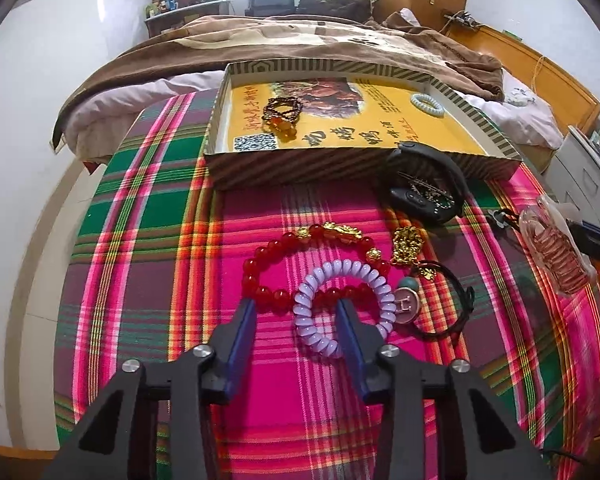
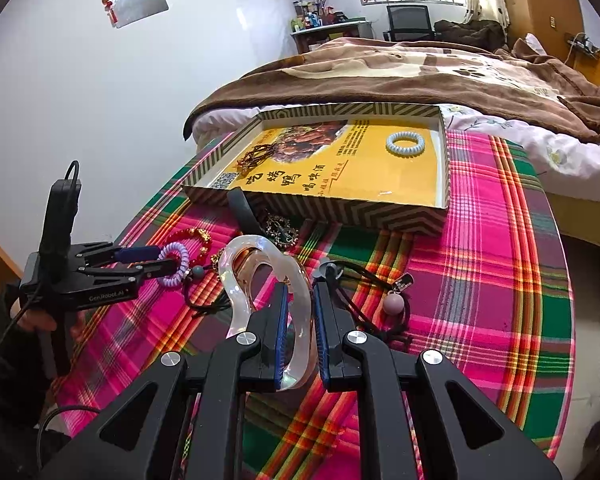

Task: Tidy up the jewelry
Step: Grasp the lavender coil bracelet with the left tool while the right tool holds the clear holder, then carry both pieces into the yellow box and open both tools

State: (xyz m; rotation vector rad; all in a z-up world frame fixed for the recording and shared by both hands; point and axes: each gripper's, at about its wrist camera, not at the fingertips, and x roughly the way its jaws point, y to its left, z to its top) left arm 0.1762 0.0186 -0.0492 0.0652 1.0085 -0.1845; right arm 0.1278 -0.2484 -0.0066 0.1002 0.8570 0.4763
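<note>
A lilac spiral hair tie lies on the plaid cloth, overlapping a red bead bracelet with gold charms. My left gripper straddles the tie's left side, one finger inside the ring and one outside. Its pads stand off the coil, so it is open. My right gripper is shut on a clear curved bangle with a copper-coloured glint, held above the cloth. In the right wrist view, the left gripper sits at the lilac tie. The striped box behind holds a brown bead bracelet and a pale blue spiral tie.
A gold chain pile, a black cord with a round H charm and an open black case of small pieces lie right of the tie. A black cord with a pink ball lies by the right gripper. A bed lies beyond the box.
</note>
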